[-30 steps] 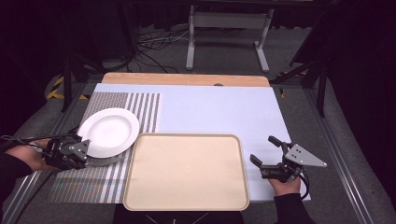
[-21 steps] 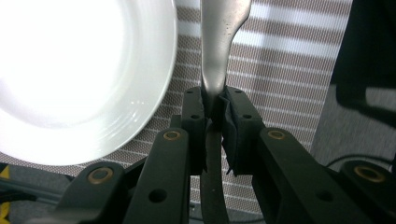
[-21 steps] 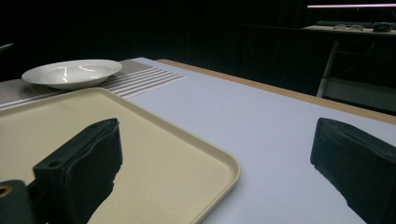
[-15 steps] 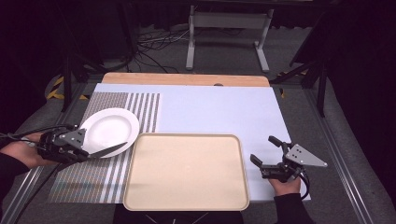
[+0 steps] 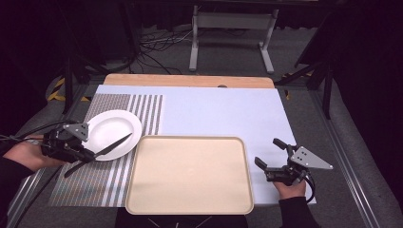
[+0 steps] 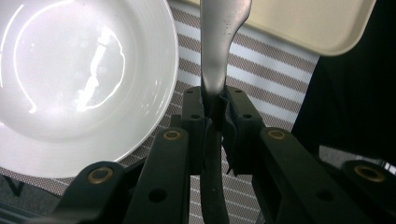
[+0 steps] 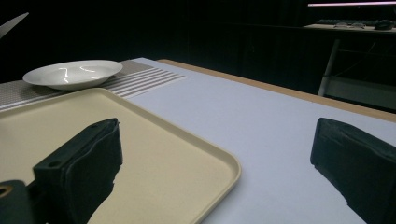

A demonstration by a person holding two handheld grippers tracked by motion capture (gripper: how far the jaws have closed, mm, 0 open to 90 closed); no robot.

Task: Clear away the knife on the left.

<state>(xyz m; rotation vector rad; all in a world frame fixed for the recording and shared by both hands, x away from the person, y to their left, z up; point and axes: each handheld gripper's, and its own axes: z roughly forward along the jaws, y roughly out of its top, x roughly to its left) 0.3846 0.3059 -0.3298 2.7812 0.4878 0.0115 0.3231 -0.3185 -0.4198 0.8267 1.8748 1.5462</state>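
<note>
At the lower left of the high view, the left gripper [image 5: 81, 154] is clamped on a knife [image 5: 100, 153], its blade slanting over the white plate [image 5: 111, 133] on the striped mat [image 5: 90, 185]. The beige tray [image 5: 190, 175] lies lower centre. At lower right, the right gripper [image 5: 271, 156] stands wide apart, holding nothing.

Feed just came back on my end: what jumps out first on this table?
The left claw clamps a silver table knife, its blade lifted over the round white plate on the striped mat. A big empty beige tray sits at centre, with the right claw open beside it.
</note>
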